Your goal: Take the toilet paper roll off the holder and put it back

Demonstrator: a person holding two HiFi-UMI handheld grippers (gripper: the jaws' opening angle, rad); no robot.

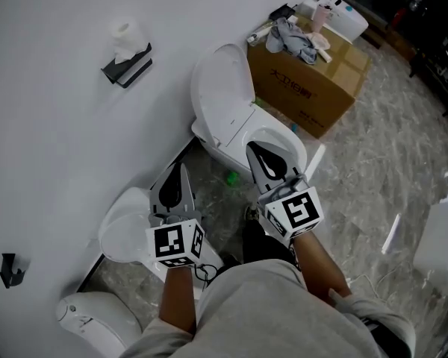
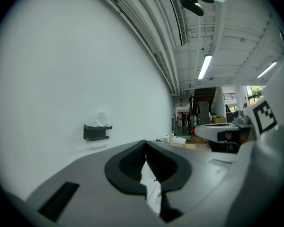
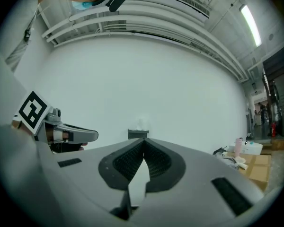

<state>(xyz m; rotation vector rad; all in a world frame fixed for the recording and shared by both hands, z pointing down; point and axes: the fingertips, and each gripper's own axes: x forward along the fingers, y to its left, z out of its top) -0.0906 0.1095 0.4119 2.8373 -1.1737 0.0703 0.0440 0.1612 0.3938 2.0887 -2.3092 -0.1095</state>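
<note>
Your left gripper (image 1: 181, 167) and right gripper (image 1: 251, 148) are both clenched with nothing between the jaws, side by side above the toilets (image 1: 231, 118), probably because no grasp is begun yet, and the toilet paper roll (image 1: 124, 39) sits on its dark holder (image 1: 128, 68) on the far left wall (image 1: 52, 140), well apart from both.

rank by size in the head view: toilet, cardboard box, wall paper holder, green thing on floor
white ceramic toilet and brown cardboard box: too alike to rank
black wall paper holder
small green floor object

head view looks down; gripper views level, share holder (image 2: 97, 131)
</note>
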